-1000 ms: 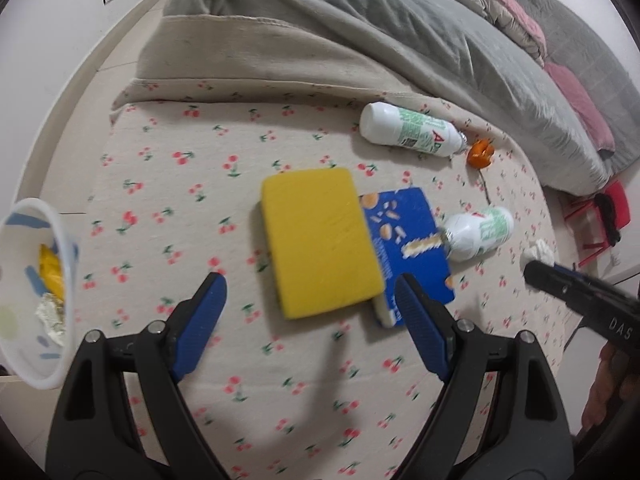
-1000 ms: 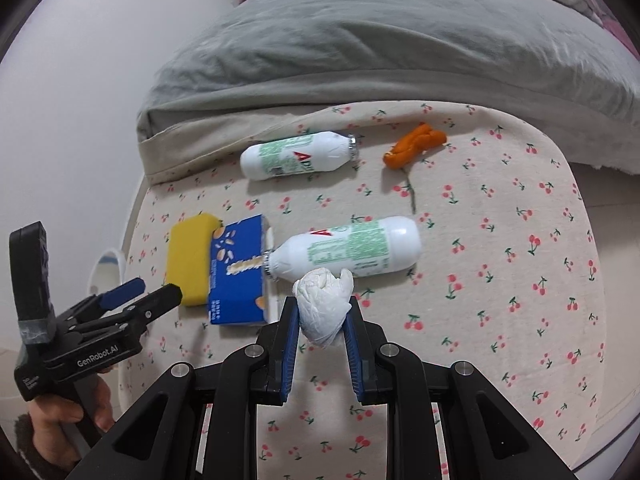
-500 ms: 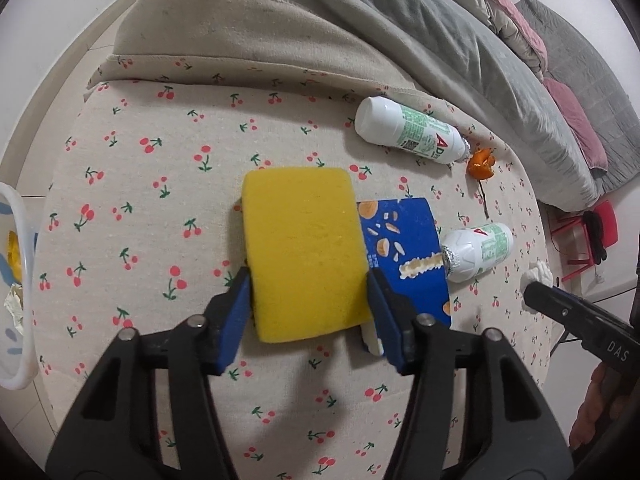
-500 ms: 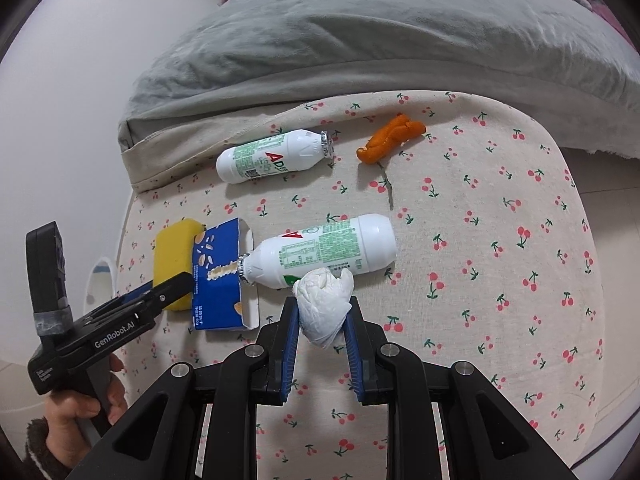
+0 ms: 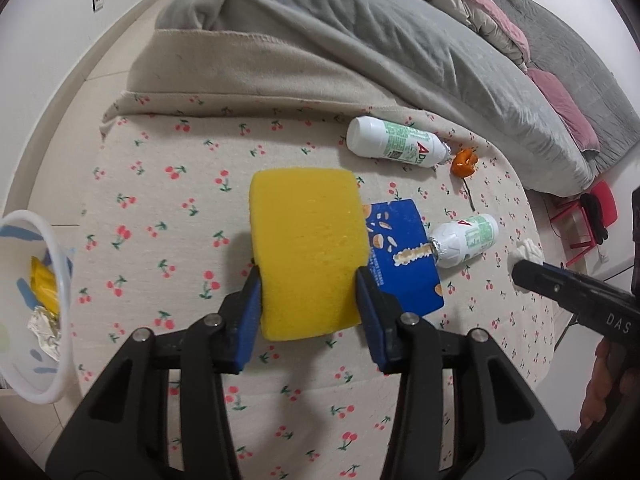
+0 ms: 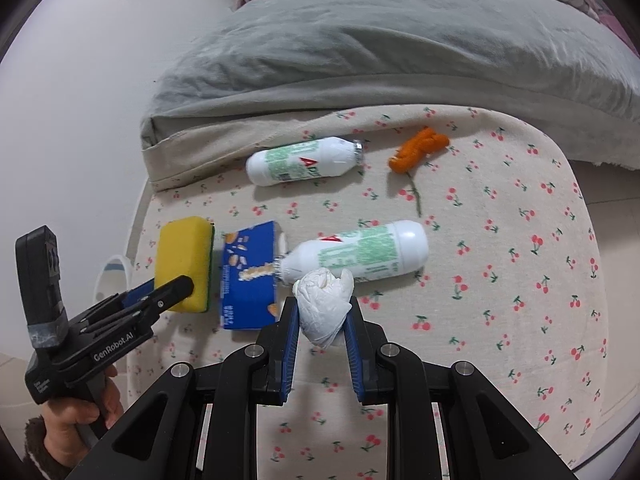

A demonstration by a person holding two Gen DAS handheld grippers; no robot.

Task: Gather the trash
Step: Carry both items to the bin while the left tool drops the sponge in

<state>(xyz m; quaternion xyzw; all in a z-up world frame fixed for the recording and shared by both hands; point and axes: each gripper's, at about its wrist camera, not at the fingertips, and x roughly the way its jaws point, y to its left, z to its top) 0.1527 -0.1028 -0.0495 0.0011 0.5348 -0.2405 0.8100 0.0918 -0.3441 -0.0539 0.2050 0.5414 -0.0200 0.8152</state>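
Observation:
My left gripper (image 5: 308, 280) is shut on a yellow sponge (image 5: 306, 244) and holds it lifted above the cherry-print cloth; it also shows in the right wrist view (image 6: 184, 258). My right gripper (image 6: 322, 312) is shut on a crumpled white tissue (image 6: 324, 306). On the cloth lie a blue snack box (image 5: 404, 256), two white bottles with green labels (image 5: 394, 148) (image 5: 466, 238) and an orange peel (image 5: 464, 162). A white bin (image 5: 60, 292) with wrappers inside stands at the left.
A grey quilt (image 5: 360, 40) and pink pillows cover the bed behind the cloth-covered table (image 5: 160, 184). A red stool (image 5: 600, 208) stands at the far right. The wall and floor lie to the left.
My left gripper closed on the yellow sponge and lifted it off the cloth, away from the blue box. My right gripper kept hold of the tissue and moved little.

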